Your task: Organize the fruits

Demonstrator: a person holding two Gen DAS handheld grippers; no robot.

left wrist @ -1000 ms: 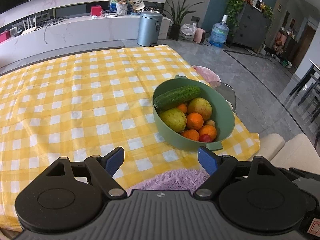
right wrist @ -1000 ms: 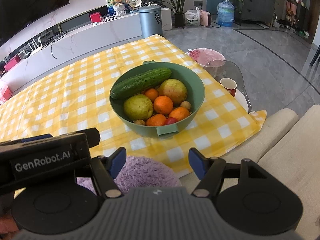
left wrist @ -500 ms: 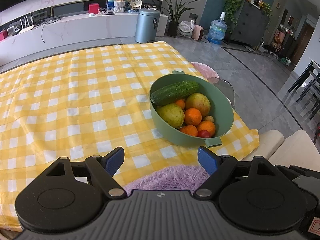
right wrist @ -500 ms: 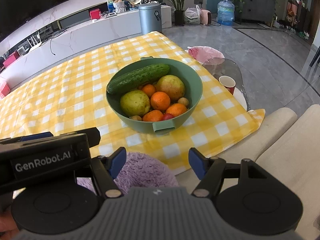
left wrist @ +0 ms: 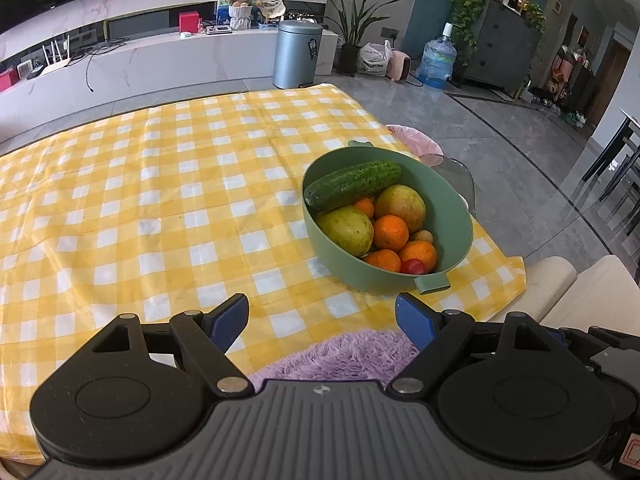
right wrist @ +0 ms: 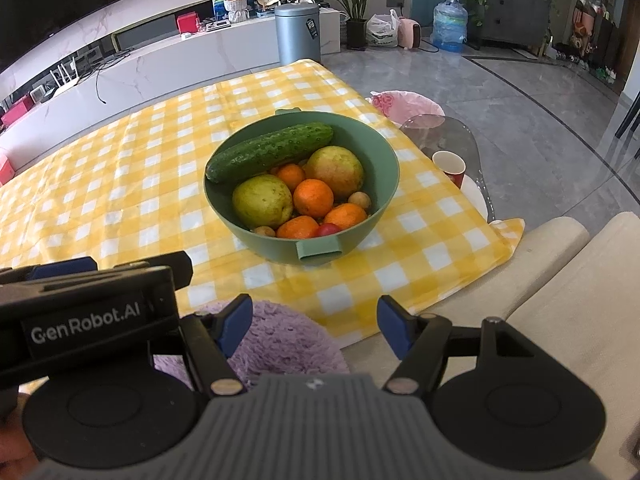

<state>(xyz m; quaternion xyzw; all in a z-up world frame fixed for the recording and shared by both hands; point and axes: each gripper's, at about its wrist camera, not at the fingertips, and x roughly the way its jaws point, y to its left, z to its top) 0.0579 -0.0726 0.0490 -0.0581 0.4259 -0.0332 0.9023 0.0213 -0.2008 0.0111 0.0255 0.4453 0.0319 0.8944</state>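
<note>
I am holding both sets of fingers released and empty, the left (left wrist: 321,318) and the right (right wrist: 315,322), short of the bowl (right wrist: 390,184) on the bench (left wrist: 160,216) ahead. Cucumber (right wrist: 270,152), pears and oranges (right wrist: 313,198) are lying piled inside. That fits fruit just gathered or fruit awaiting sorting out; I am judging no further.

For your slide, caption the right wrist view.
Open right gripper hovers short of a green bowl holding a cucumber, pears and oranges on yellow checked cloth.
</note>
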